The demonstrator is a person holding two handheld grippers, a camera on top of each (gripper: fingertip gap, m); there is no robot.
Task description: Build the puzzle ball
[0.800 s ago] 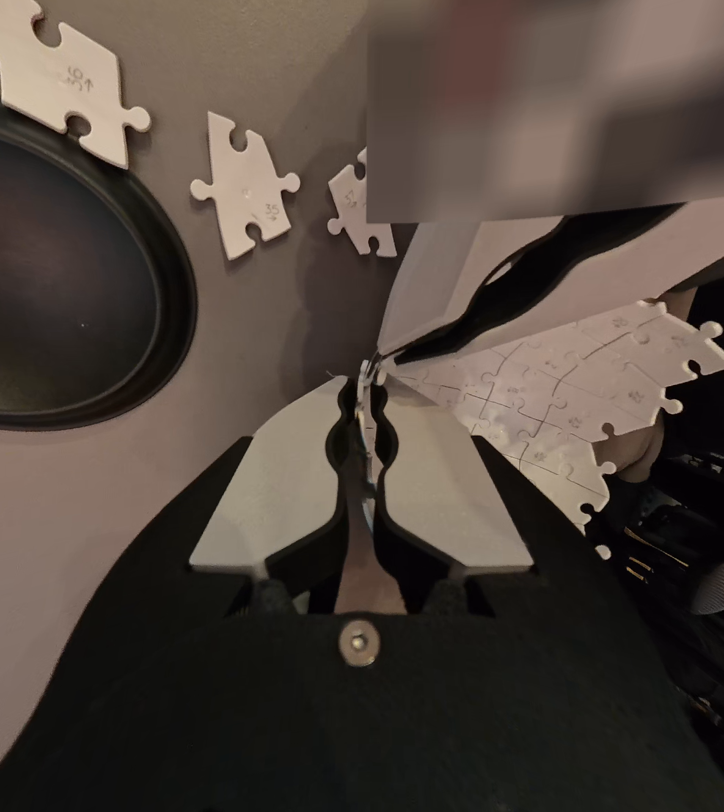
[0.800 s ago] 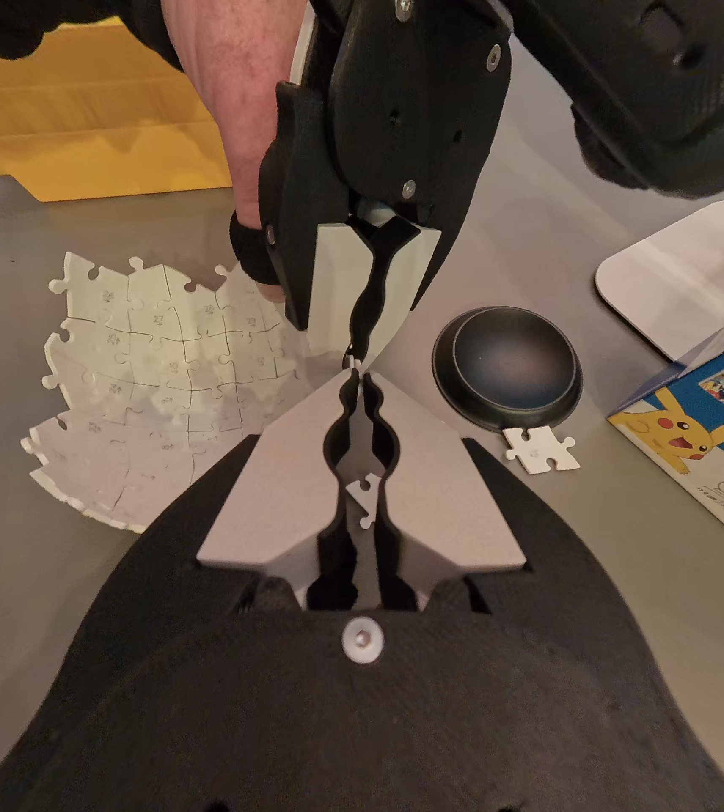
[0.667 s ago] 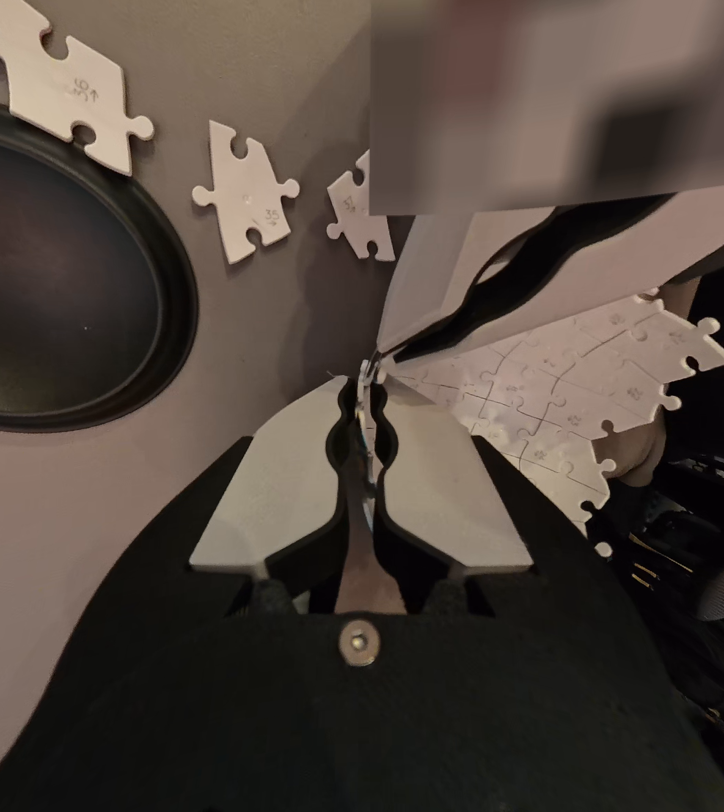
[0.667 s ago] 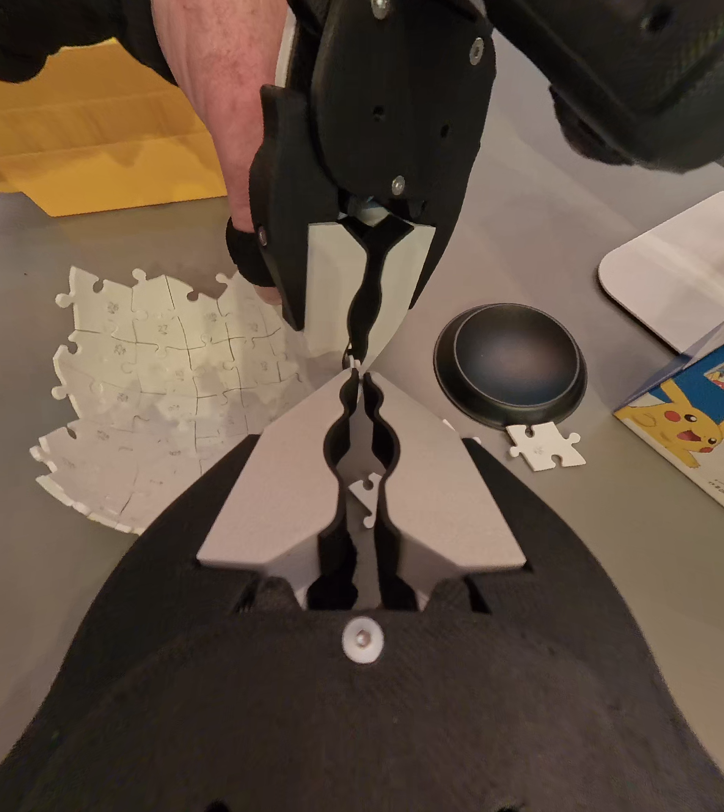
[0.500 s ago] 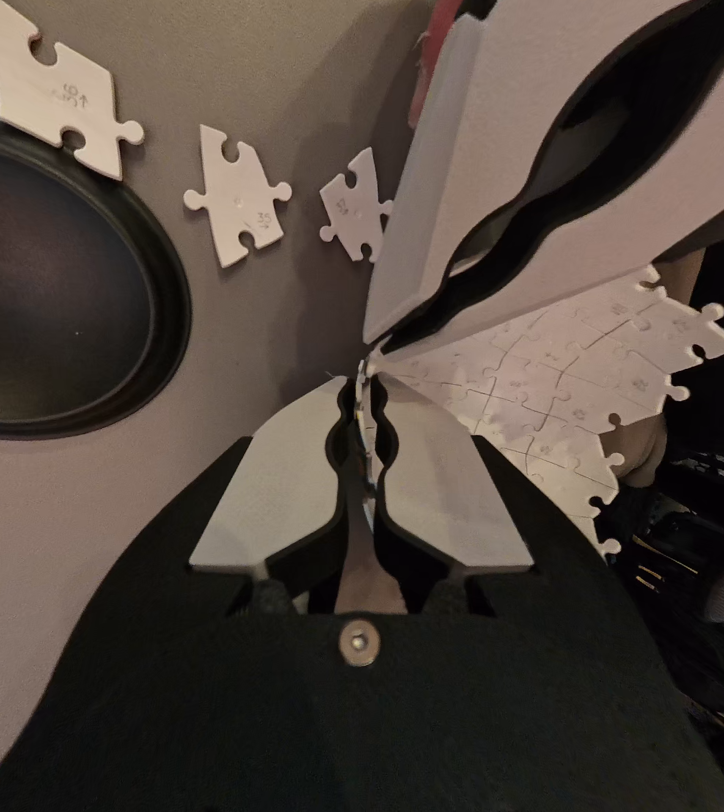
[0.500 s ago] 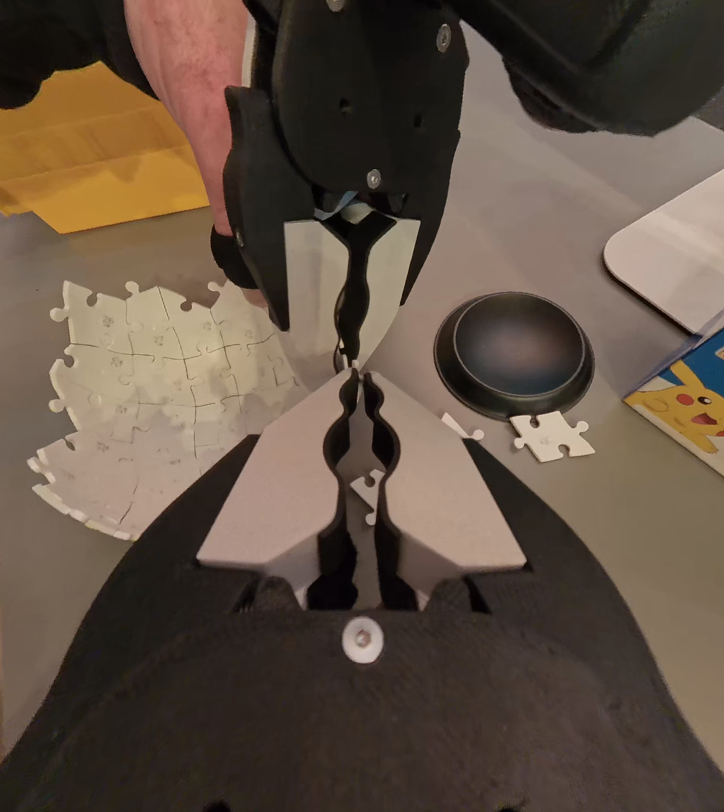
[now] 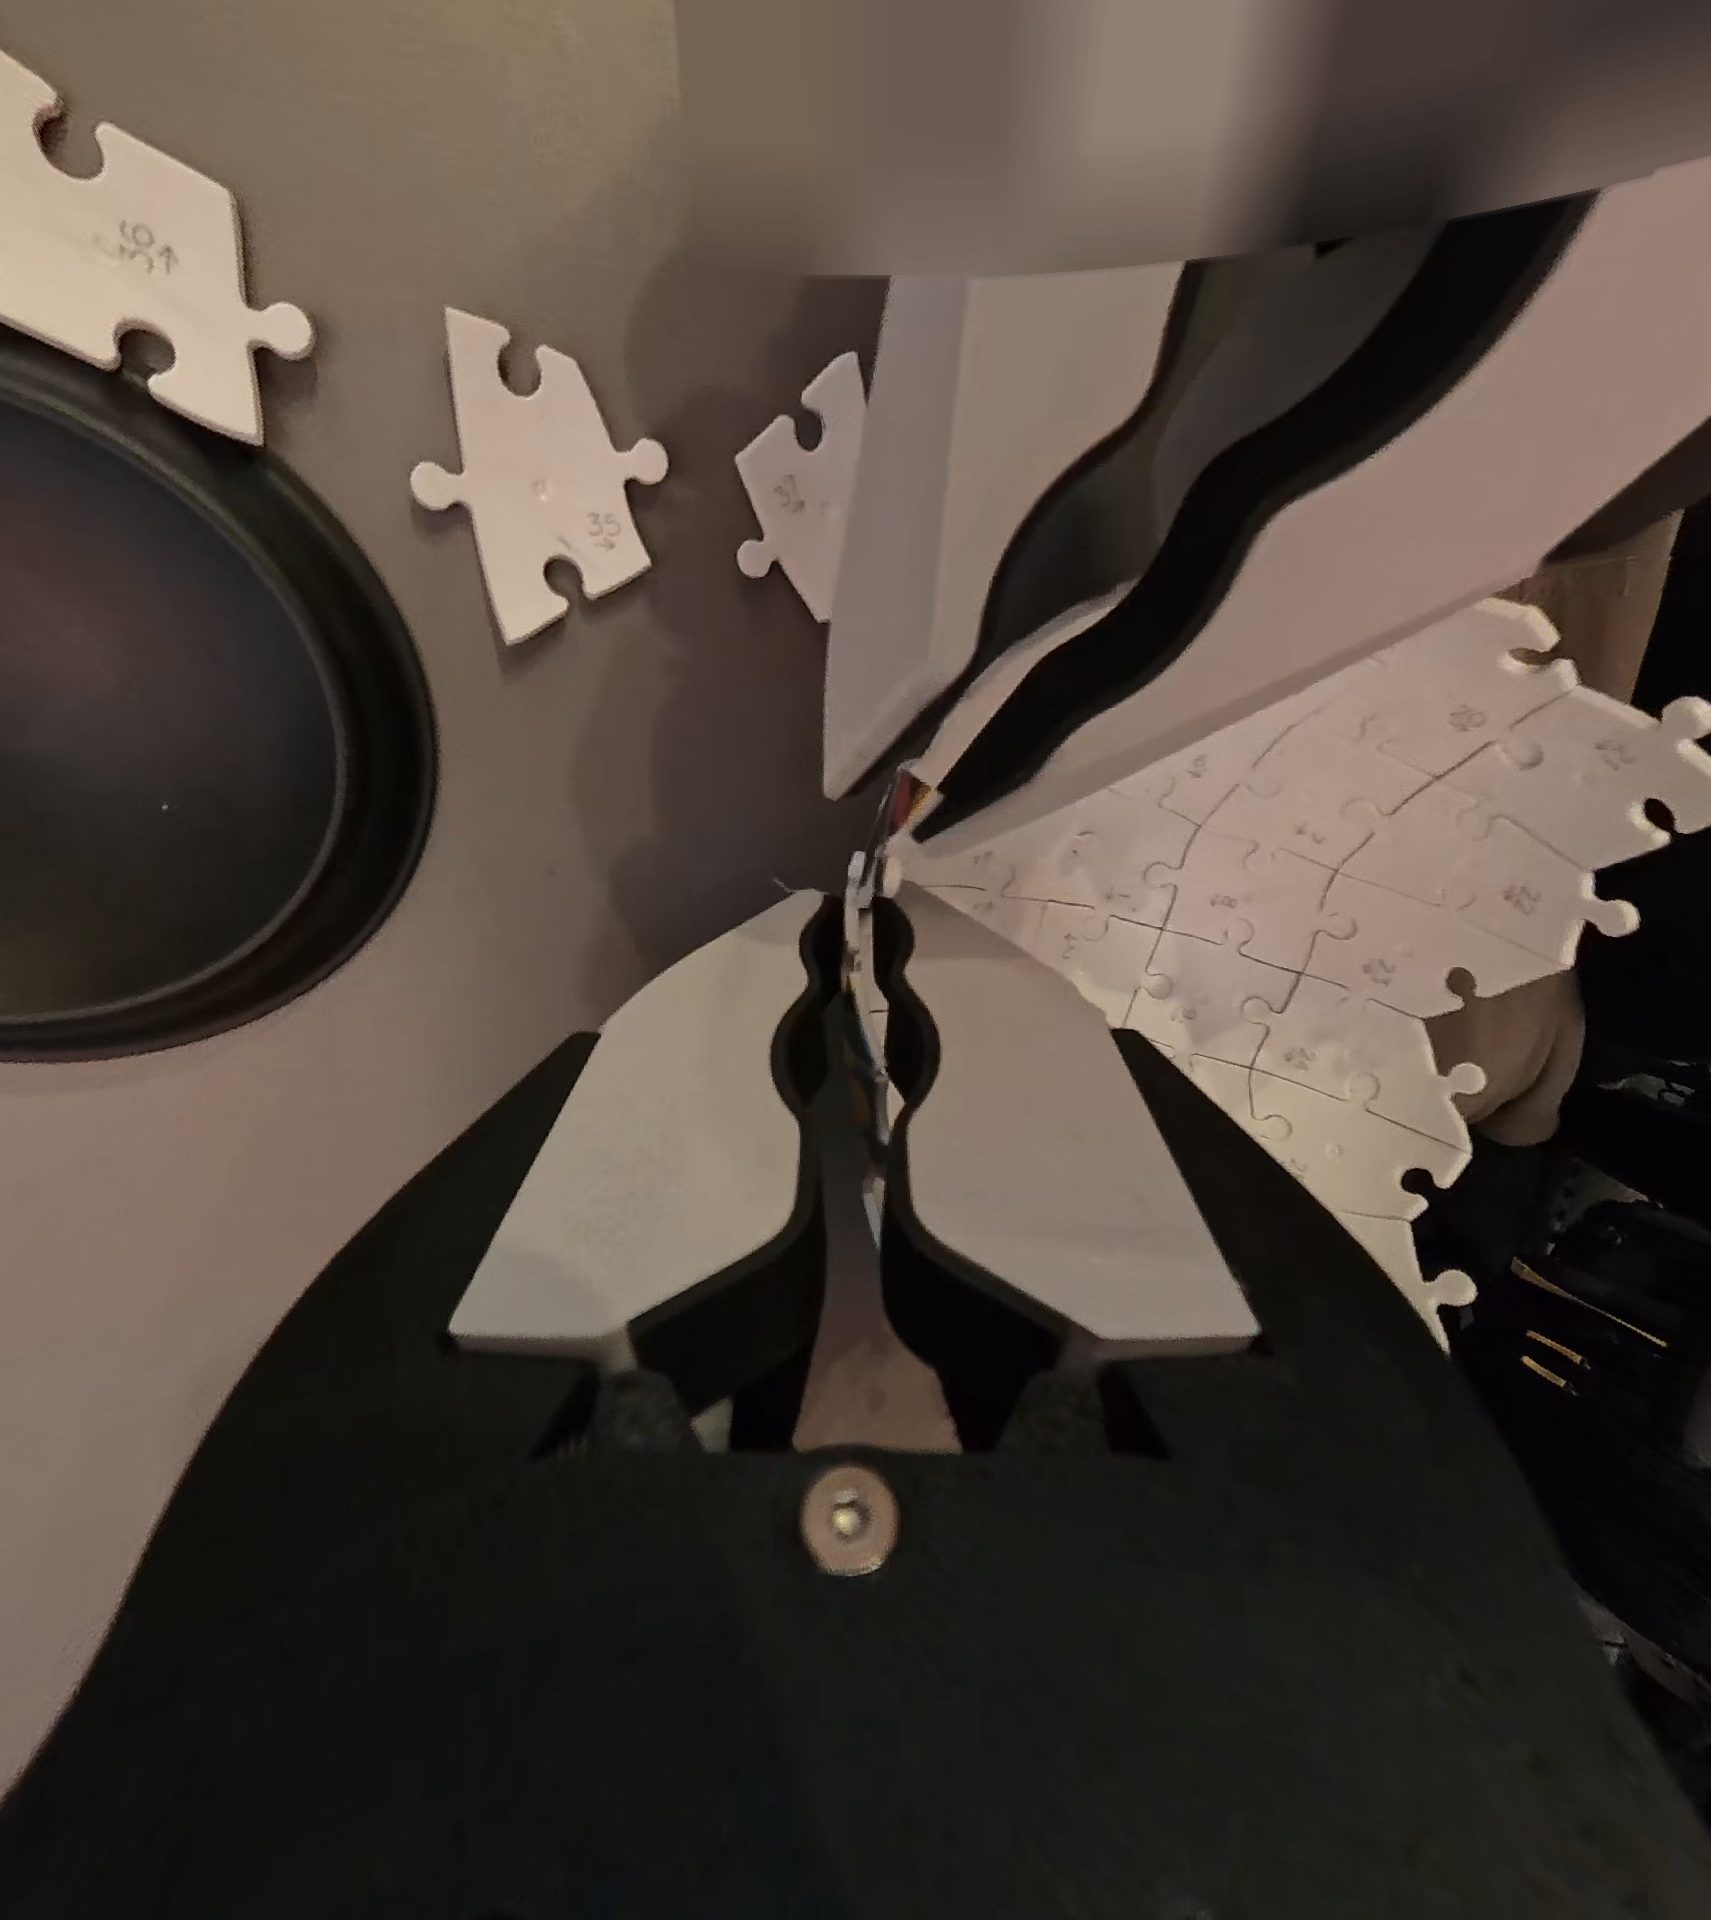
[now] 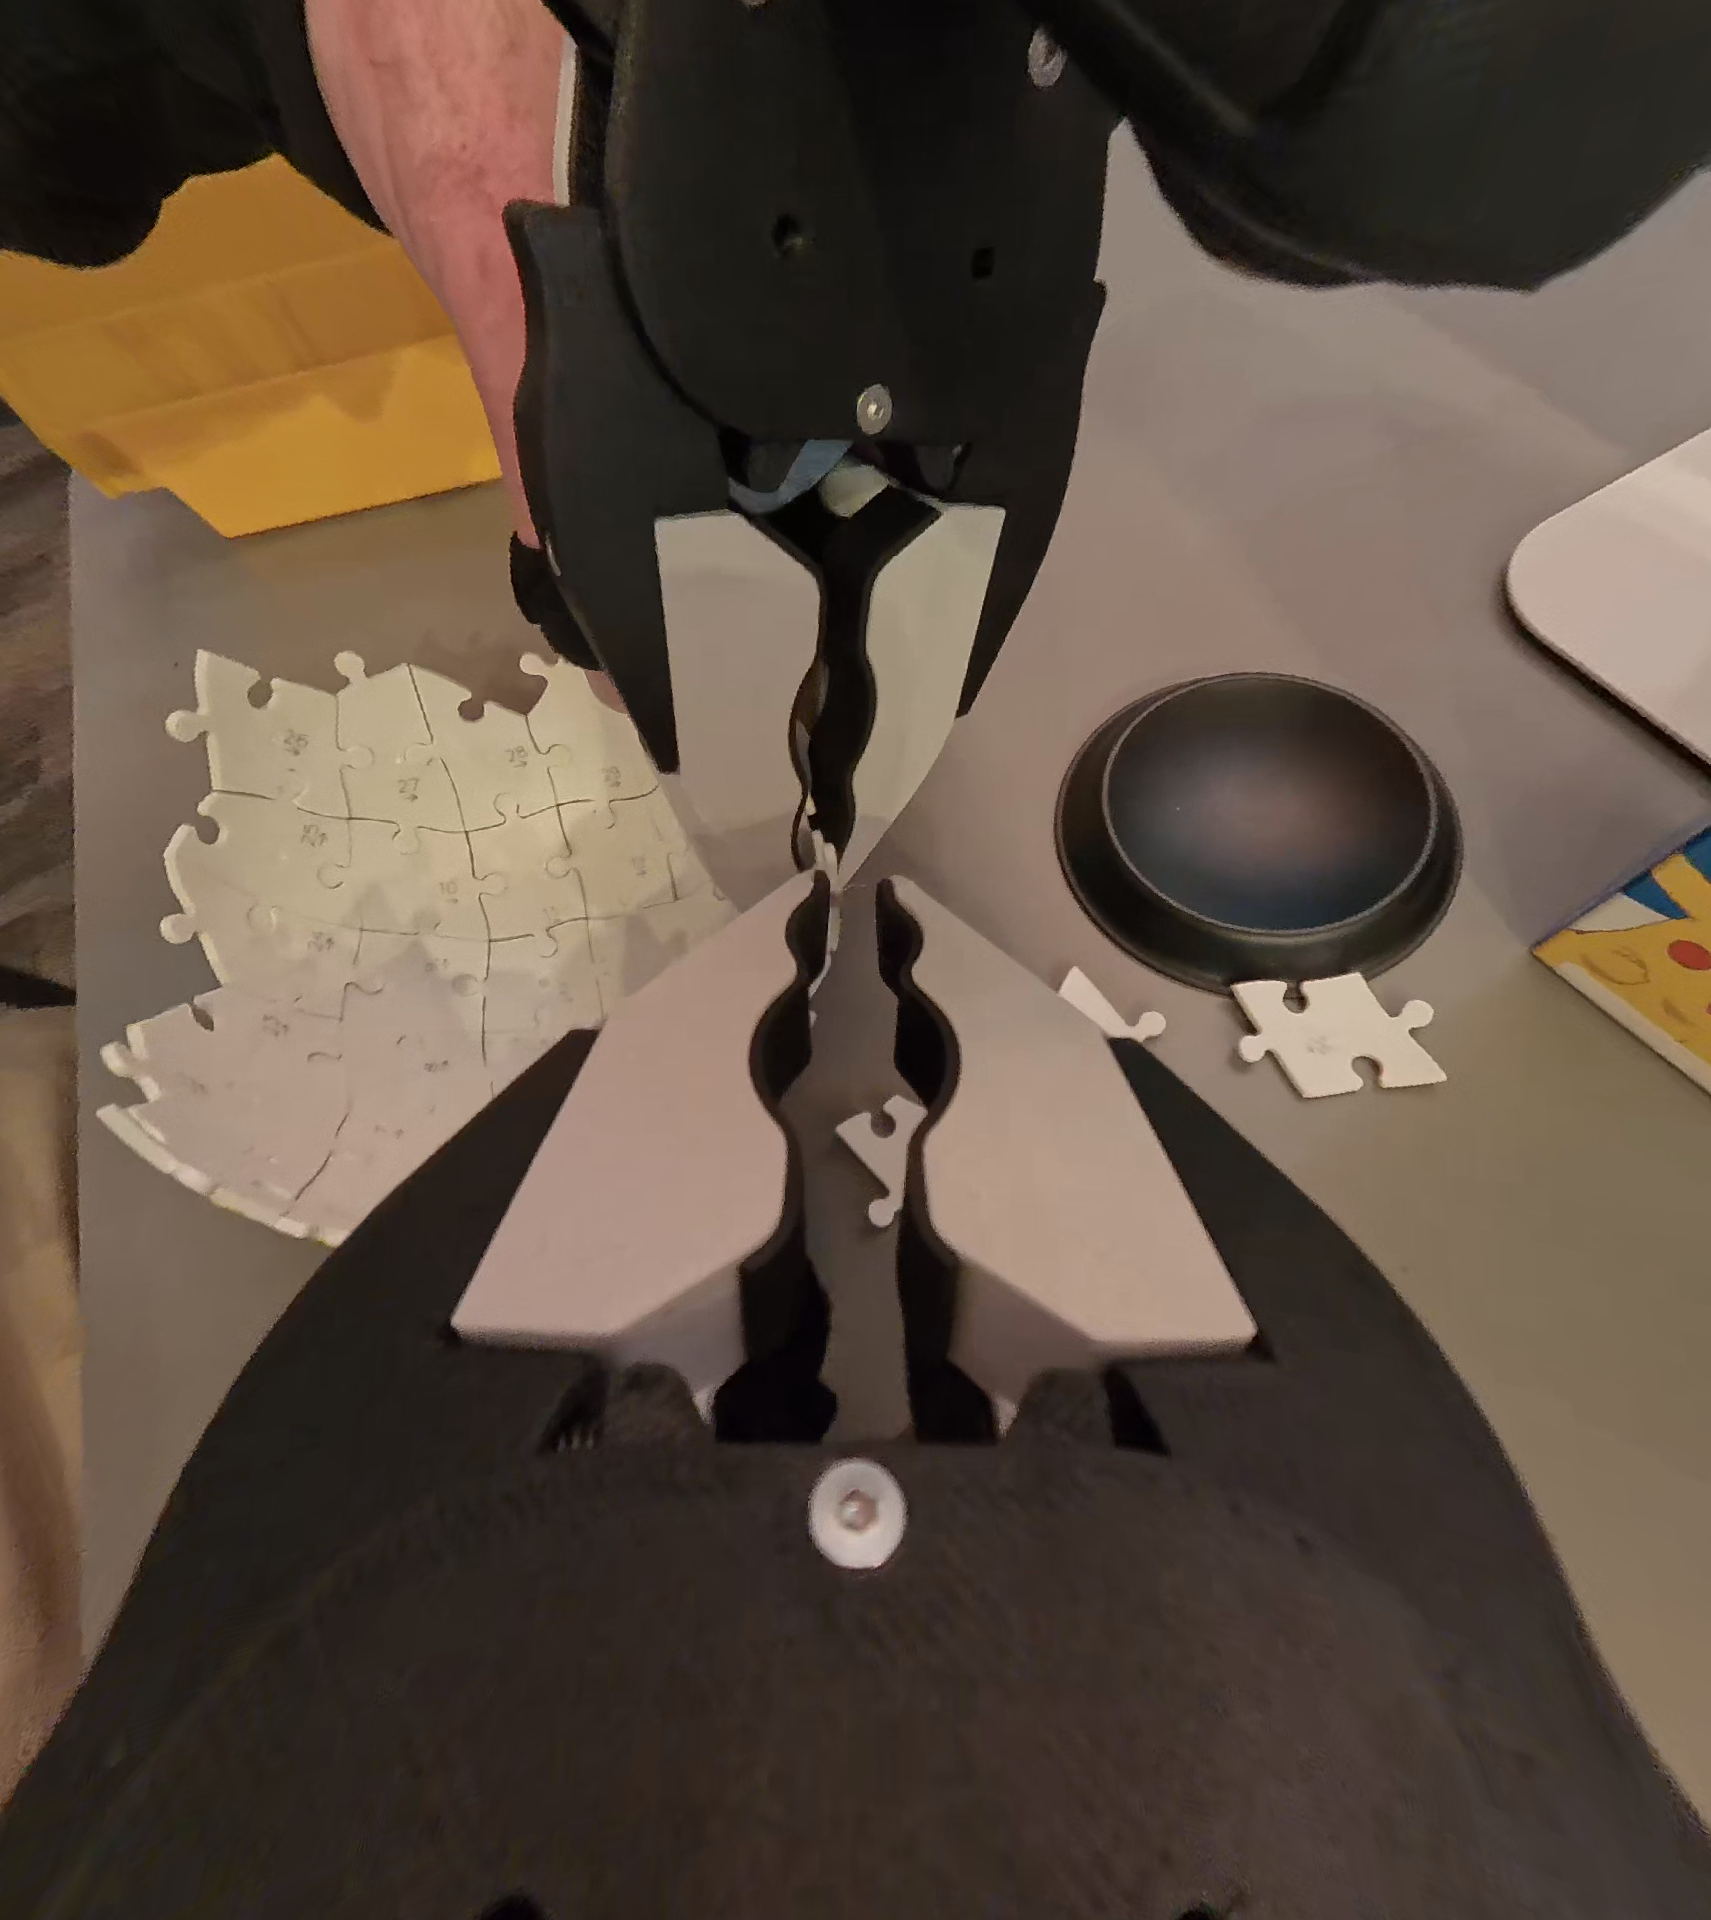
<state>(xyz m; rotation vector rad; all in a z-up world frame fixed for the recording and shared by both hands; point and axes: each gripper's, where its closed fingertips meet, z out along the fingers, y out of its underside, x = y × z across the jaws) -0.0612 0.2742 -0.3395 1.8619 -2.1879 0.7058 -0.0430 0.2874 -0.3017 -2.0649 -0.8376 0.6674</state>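
Above the grey table [image 8: 1246, 540], the two grippers are meeting tip to tip over a single puzzle piece [image 8: 827, 862]. The left gripper [image 8: 823, 821] is coming down from above in the right wrist view, and its fingers are clenched on the thin white piece, which is standing on edge between them. The right gripper [image 8: 849, 894] is pointing up at it with its jaws parted a little; the piece is touching its left finger [image 8: 664, 1122] only, so this claw is released, not grasping.

To my judgement, this is a handover or a re-grip of one piece, so that it gets a better angle for fitting. The built part of the puzzle ball [image 8: 394, 894], a curved shell of many joined white pieces, is lying on the table to the left, with its toothed edge free. Three loose pieces [image 7: 544, 483] are waiting on the table beside the black round stand [image 8: 1256, 831], one of them touching the rim of the stand. A colourful box [image 8: 1682, 966] and a yellow folded sheet [image 8: 238, 384] are lying further away.

The next move is probably asking the left gripper to carry the piece to the open edge of the shell, and the right one to steady the shell.
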